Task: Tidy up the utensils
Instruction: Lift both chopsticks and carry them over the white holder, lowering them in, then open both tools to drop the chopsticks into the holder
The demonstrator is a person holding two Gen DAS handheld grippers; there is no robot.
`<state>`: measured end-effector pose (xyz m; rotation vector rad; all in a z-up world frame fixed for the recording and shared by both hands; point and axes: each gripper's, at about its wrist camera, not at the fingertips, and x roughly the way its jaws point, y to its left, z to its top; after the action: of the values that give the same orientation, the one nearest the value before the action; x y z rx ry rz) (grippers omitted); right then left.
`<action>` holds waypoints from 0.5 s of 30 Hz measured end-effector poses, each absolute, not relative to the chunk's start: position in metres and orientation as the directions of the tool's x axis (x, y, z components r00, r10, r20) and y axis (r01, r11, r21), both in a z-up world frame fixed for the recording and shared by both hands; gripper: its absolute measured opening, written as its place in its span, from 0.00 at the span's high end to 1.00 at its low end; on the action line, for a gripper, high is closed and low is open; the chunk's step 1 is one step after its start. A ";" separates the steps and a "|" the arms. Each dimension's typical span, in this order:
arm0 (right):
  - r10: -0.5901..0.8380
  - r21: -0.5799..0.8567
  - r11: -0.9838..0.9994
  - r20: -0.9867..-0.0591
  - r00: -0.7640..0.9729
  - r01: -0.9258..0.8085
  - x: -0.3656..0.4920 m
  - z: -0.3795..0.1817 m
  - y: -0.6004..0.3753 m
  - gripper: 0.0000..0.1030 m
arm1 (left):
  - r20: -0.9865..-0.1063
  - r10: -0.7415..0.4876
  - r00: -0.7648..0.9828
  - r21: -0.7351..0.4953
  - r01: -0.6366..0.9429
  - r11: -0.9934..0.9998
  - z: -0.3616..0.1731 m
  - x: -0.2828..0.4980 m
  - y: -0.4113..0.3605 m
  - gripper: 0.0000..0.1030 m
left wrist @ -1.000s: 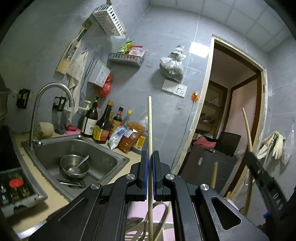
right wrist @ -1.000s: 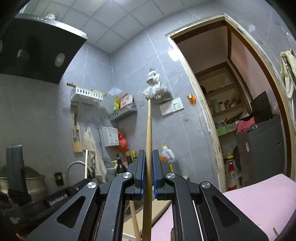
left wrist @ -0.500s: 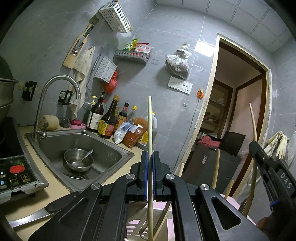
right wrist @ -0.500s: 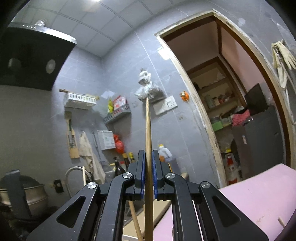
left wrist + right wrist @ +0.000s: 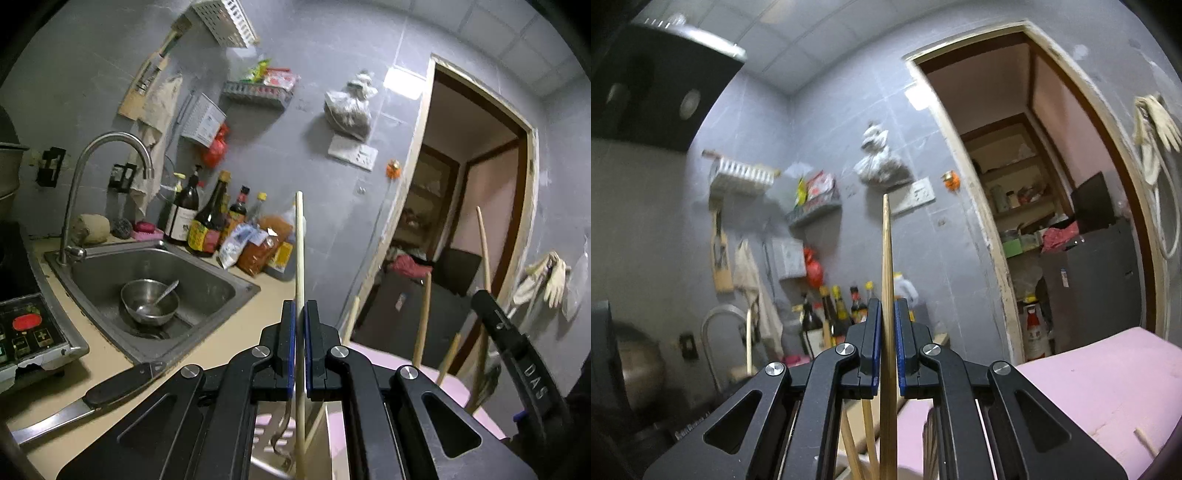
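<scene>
Now | left gripper (image 5: 299, 314) clamps pale round chopstick (image 5: 299, 251) | right gripper (image 5: 887, 314) clamps tapered wooden chopstick (image 5: 886, 258)

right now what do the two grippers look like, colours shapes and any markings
Both the left gripper and the right gripper are matte black, with angular linkage arms that have triangular cutouts, round silver bolts at the joints, and blue pads lining the inner faces of the fingers. White lettering shows on the right gripper's side in the left view. No cables or sleeves are visible.

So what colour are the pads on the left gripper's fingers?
Blue, on the left gripper fingers clamping the pale chopstick; the left wrist view shows it best.
</scene>
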<state>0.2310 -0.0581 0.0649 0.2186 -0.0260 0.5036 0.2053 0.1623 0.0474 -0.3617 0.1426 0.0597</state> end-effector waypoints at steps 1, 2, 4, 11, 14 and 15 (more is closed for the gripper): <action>0.482 0.191 0.853 0.068 0.873 -0.486 0.230 0.064 -0.059 0.95 | -0.154 0.024 0.988 -0.345 -0.077 0.935 0.047 0.205 0.161 0.98; 0.487 0.181 0.853 0.066 0.871 -0.490 0.227 0.064 -0.060 0.95 | -0.157 0.016 0.987 -0.341 -0.069 0.938 0.047 0.204 0.160 0.98; 0.503 0.166 0.848 0.049 0.863 -0.504 0.223 0.068 -0.063 0.95 | -0.162 0.000 0.987 -0.327 -0.054 0.944 0.046 0.201 0.158 0.98; 0.562 0.124 0.825 -0.059 0.825 -0.552 0.215 0.063 -0.064 0.95 | -0.231 -0.047 0.972 -0.272 -0.018 0.962 0.041 0.196 0.149 0.97; 0.571 0.128 0.819 -0.094 0.816 -0.559 0.217 0.061 -0.062 0.95 | -0.259 -0.054 0.964 -0.273 -0.019 0.962 0.038 0.197 0.147 0.97; 0.577 0.134 0.815 -0.105 0.810 -0.564 0.218 0.061 -0.062 0.95 | -0.265 -0.058 0.962 -0.276 -0.018 0.961 0.037 0.196 0.147 0.97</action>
<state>0.2181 -0.0623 0.0606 0.0980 0.1438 0.6109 0.1963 0.1468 0.0366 -0.2804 0.2749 -0.0209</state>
